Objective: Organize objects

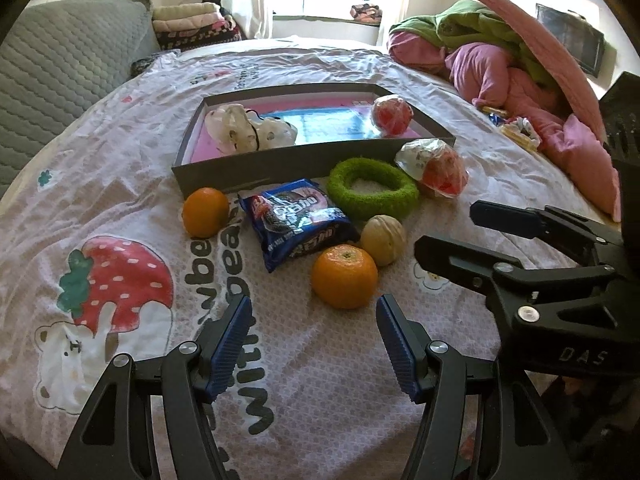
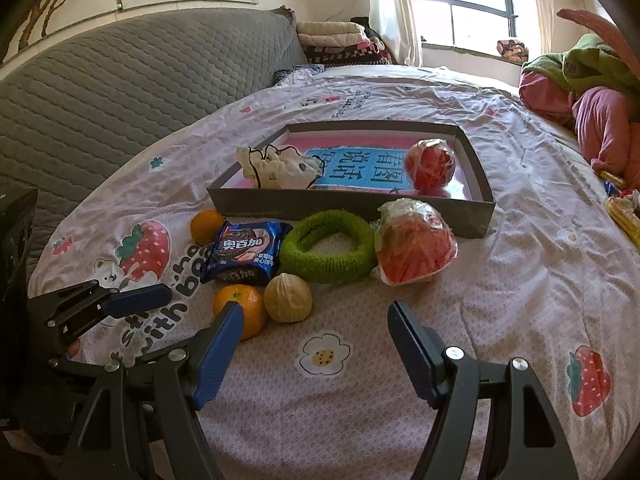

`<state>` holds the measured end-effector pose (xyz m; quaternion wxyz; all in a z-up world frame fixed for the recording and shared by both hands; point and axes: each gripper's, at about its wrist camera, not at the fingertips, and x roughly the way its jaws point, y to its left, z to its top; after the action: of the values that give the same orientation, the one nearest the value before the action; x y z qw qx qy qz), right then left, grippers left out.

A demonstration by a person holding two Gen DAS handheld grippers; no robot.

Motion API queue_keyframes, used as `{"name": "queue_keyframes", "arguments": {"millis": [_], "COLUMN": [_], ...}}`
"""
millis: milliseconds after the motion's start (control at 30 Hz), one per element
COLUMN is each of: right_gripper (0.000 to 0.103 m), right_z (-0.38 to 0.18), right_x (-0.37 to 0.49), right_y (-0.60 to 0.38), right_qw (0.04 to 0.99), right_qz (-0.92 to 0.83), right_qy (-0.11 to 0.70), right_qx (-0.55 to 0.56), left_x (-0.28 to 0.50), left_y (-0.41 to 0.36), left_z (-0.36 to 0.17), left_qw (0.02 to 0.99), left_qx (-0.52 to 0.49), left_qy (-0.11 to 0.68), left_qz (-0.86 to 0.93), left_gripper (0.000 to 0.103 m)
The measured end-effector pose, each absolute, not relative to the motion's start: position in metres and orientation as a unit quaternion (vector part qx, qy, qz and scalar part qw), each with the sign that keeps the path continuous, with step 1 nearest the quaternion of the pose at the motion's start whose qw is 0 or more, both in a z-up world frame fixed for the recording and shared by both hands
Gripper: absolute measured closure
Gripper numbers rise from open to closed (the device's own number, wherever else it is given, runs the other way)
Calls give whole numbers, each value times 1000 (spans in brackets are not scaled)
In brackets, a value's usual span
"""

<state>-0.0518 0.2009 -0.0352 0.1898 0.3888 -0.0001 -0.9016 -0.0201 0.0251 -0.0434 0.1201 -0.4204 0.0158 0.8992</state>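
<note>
Oranges, a walnut, a blue biscuit packet, a green fuzzy ring and a wrapped red fruit lie clustered on a bed spread with a strawberry-print sheet, just in front of a shallow grey box. Inside the box sit a crumpled white spotted pouch at the left and a second wrapped red fruit at the right. One orange rests by the box's near left corner; the nearer orange touches the walnut. Both pairs of tongs hang over the sheet short of the cluster: the left tongs gape wide and empty, and the right tongs likewise stand wide with nothing between them. Pink and green bedding is heaped at the far right.
</note>
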Motion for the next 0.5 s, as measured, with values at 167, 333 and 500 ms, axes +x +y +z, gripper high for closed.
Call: {"name": "queue_keyframes", "arguments": {"millis": [167, 333, 500], "right_gripper": [29, 29, 29], "right_z": [-40, -45, -50], "right_x": [-57, -62, -70], "right_y": [201, 199, 196], "right_qw": [193, 193, 195], "right_qz": [-895, -891, -886], "right_qy": [-9, -12, -21], "right_qx": [401, 411, 421], "left_x": [-23, -25, -28], "left_y": [27, 28, 30], "left_z": [-47, -50, -53], "left_qw": [129, 132, 138], "left_qx": [-424, -423, -421], "left_qy": [7, 6, 5], "left_qz": [896, 896, 896], "left_gripper": [37, 37, 37]}}
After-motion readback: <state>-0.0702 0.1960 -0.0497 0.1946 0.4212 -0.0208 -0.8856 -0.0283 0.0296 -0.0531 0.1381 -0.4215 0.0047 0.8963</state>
